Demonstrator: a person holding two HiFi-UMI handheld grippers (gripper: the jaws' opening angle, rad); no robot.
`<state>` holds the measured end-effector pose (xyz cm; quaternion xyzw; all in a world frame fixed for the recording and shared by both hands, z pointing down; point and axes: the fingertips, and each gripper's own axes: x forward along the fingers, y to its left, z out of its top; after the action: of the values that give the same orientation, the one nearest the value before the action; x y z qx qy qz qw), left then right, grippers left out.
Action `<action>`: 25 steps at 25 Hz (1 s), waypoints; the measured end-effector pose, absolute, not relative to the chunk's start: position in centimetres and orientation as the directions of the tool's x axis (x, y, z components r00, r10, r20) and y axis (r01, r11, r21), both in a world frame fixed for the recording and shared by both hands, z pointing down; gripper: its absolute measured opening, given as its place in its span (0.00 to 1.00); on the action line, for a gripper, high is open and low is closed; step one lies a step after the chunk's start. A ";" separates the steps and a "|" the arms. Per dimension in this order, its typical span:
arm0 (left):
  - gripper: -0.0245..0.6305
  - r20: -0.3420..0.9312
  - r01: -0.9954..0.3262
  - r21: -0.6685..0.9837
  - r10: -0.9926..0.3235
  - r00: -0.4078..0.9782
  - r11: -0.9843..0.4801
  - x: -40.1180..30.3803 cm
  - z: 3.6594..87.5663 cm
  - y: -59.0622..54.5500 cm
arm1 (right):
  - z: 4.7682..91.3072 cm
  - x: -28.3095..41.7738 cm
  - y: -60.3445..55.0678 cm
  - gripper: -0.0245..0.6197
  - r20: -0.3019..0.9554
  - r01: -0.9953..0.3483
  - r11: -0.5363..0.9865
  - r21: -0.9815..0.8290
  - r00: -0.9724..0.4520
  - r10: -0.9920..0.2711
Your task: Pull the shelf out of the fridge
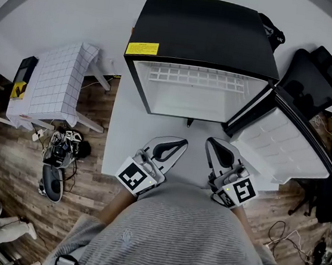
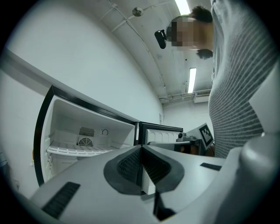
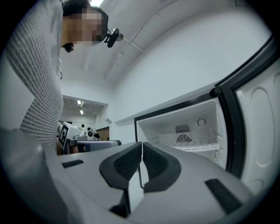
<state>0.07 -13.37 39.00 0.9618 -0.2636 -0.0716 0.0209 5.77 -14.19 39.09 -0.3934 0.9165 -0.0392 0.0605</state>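
The white wire shelf (image 1: 197,77) sits inside the open fridge (image 1: 204,37), ahead of both claws and well apart from them. The left gripper (image 1: 180,142) and right gripper (image 1: 211,143) are held side by side near the person's torso, pointing roughly level at the cavity. All 2 pairs of jaws are pressed together on nothing. The door (image 1: 285,137) stands open at the right, and a white surface (image 1: 123,136) lies between.
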 end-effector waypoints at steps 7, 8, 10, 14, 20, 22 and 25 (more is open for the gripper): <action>0.06 -0.132 -0.490 0.082 -0.496 0.858 -0.868 0.2 38.7 -13.5 | 39.1 6.1 -14.8 0.06 -0.073 -0.731 0.676 -0.095 -0.672 -0.737; 0.06 -0.132 -0.490 0.080 -0.496 0.858 -0.868 0.2 38.7 -13.5 | 39.1 6.0 -14.8 0.06 -0.073 -0.726 0.680 -0.102 -0.676 -0.733; 0.06 -0.133 -0.490 0.075 -0.496 0.858 -0.868 0.3 38.7 -13.6 | 39.1 5.8 -14.7 0.06 -0.073 -0.719 0.685 -0.116 -0.682 -0.728; 0.06 -0.131 -0.487 0.074 -0.493 0.860 -0.870 0.4 38.8 -13.7 | 39.3 5.9 -15.1 0.06 -0.074 -0.730 0.676 -0.097 -0.672 -0.736; 0.06 -0.136 -0.483 0.076 -0.489 0.862 -0.872 0.2 38.8 -14.0 | 39.4 5.8 -15.3 0.06 -0.069 -0.731 0.675 -0.102 -0.671 -0.738; 0.06 -0.137 -0.482 0.081 -0.489 0.861 -0.872 0.2 38.7 -14.1 | 39.4 5.8 -15.3 0.06 -0.070 -0.729 0.676 -0.110 -0.673 -0.736; 0.09 -0.142 -0.481 0.084 -0.488 0.861 -0.873 0.3 38.7 -14.1 | 39.3 5.9 -15.4 0.10 -0.074 -0.727 0.677 -0.114 -0.673 -0.736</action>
<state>0.26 -14.14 38.65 0.9644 -0.2510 -0.0794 0.0227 5.90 -15.38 39.28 -0.4001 0.9139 -0.0376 0.0571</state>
